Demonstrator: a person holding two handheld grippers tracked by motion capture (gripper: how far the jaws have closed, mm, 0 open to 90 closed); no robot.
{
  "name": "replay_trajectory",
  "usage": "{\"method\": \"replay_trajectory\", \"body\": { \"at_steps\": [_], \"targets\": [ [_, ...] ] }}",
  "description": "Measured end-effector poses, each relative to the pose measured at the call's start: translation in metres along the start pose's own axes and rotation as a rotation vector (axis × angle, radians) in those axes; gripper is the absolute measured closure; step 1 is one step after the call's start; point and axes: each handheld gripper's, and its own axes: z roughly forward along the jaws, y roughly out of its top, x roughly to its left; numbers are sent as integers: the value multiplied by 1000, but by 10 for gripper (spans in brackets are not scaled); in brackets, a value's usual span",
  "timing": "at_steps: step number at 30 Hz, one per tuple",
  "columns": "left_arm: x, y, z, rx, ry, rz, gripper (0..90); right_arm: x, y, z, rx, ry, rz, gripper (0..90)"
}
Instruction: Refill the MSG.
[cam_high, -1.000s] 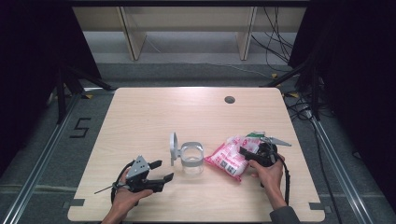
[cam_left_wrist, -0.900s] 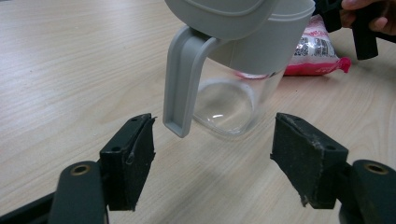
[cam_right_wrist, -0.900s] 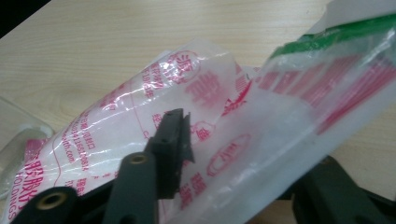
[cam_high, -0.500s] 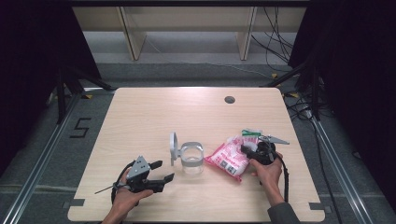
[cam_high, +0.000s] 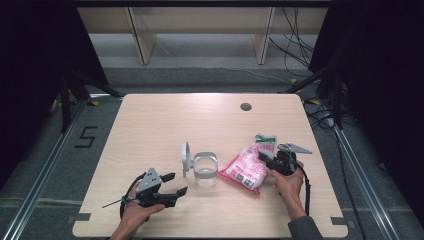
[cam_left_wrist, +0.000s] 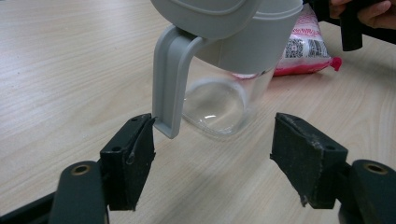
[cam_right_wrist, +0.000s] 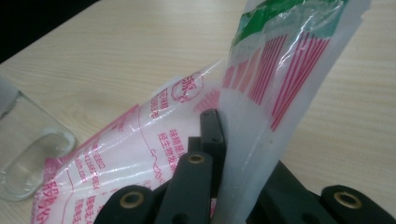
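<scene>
I am holding my left gripper (cam_high: 174, 184) low over the near left part of the tabletop (cam_high: 150, 125), its fingers (cam_left_wrist: 128, 158) spread wide and gripping nothing. In the left gripper view they are framing a clear glass jar (cam_left_wrist: 224, 100) that is standing upright just beyond them, with a grey collar round its top and a grey hinged lid (cam_high: 185, 156) swung open and standing on edge at its left side. The grey hinge arm is hanging down just beside my left finger; whether it is touching I cannot tell. The top of the lid is cut off by the upper edge of that view.

My right gripper (cam_high: 266, 156) is clamping a pink and white printed bag (cam_high: 247, 169), which is lying on the tabletop just right of the jar. Its long axis is running from the near left up toward the far right, and its green-banded end (cam_right_wrist: 280, 14) is pointing away from me. In the right gripper view the thin plastic is rising between my fingers (cam_right_wrist: 212, 135), hiding the right one almost wholly. The print on the bag is too small to read from the high view.
</scene>
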Motion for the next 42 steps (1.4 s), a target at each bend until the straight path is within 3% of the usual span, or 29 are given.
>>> {"method": "replay_trajectory", "body": {
  "at_steps": [3,5,7,8,10,11,12,13,15,17,18,20,23,24,25,28,29,30,31,32,33,35,38,39,42],
  "targets": [
    [-2,1,-1,-4,5,-2,293,4,5,-6,-38,36,0,900],
    [-3,1,-1,-1,-7,6,294,10,10,-12,-48,60,-26,900],
    [-6,1,-1,-5,-12,5,296,14,10,-14,-57,57,-1,900],
    [-8,2,0,3,-21,19,297,17,12,-19,-79,71,-43,900],
    [-12,1,2,6,-23,16,297,21,12,-22,-81,93,-20,900],
    [-13,1,4,-1,-33,20,299,20,13,-23,-86,96,-42,900],
    [-15,1,4,7,-34,30,300,24,12,-25,-90,109,-8,900],
    [-15,1,4,7,-34,30,301,24,12,-25,-90,109,-8,900],
    [-22,2,6,11,-33,39,303,25,16,-31,-112,125,-62,900],
    [-23,2,8,3,-48,44,306,28,17,-32,-124,145,-57,900],
    [-27,2,11,0,-62,41,307,33,21,-37,-130,166,-82,900],
    [-30,2,13,-2,-66,47,310,40,23,-40,-139,170,-62,900],
    [-38,3,21,-2,-84,63,313,42,25,-43,-150,169,-100,900],
    [-44,4,28,11,-86,82,314,51,26,-47,-151,177,-87,900],
    [-47,5,32,18,-104,90,318,54,27,-49,-150,179,-109,900],
    [-55,6,39,18,-113,86,320,60,30,-51,-163,195,-131,900],
    [-63,7,46,23,-128,109,320,66,33,-54,-160,186,-167,900],
    [-63,7,46,23,-128,109,320,70,33,-56,-157,192,-162,900],
    [-69,9,54,20,-140,115,320,72,35,-58,-163,191,-193,900],
    [-69,9,54,20,-140,115,320,75,35,-60,-152,191,-170,900],
    [-74,10,61,19,-131,132,321,77,38,-61,-165,199,-208,900],
    [-80,9,70,21,-118,143,322,81,39,-67,-165,194,-196,900],
    [-87,11,80,31,-125,149,322,81,42,-71,-185,195,-234,900],
    [-90,12,83,26,-118,154,323,84,42,-74,-175,193,-217,900],
    [-96,14,90,44,-125,162,322,84,43,-78,-192,198,-238,900]
  ]
}}
